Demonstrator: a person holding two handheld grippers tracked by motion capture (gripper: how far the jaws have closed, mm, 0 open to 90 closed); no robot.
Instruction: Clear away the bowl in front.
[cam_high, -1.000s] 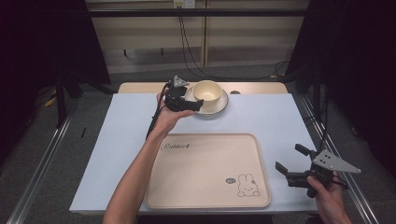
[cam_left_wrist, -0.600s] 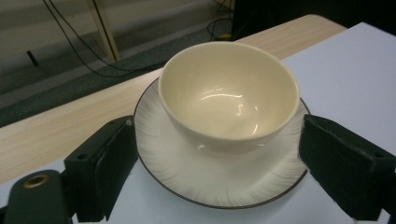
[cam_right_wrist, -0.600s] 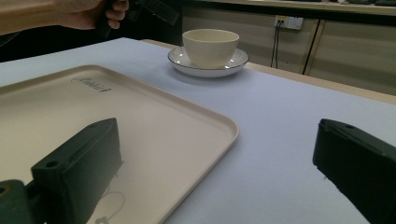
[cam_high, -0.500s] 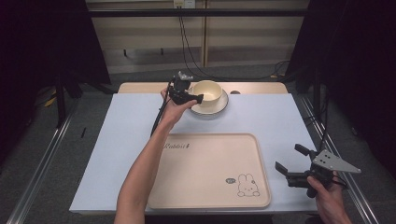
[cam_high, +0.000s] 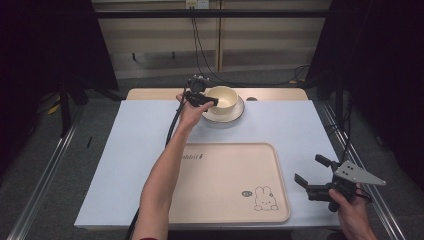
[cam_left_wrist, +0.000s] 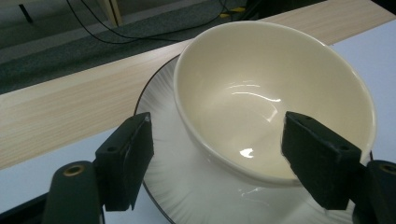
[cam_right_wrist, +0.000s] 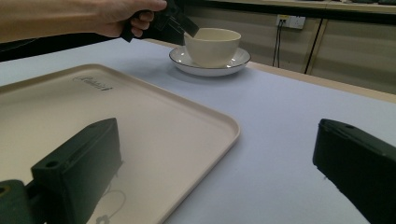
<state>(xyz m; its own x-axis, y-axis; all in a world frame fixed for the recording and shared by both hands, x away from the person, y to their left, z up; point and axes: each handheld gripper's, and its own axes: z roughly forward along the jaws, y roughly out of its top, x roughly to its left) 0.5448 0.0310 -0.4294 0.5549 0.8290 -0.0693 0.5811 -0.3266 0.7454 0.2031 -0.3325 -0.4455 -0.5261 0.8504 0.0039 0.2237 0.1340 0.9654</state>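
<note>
My high view looks forward and down over the whole table, far above the bowl (cam_high: 223, 97). My left gripper view sits right at that bowl (cam_left_wrist: 275, 98), peering down into it past its near rim. My right gripper view looks low across the tray (cam_right_wrist: 116, 121) toward the bowl (cam_right_wrist: 212, 45), well away. All three share the bowl.

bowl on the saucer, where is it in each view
High view: bowl at the table's far edge, centre, beside the left gripper.
Left gripper view: bowl close up, its near rim between the open jaws.
Right gripper view: bowl top centre.
Shared landmark: the saucer under it.
</note>
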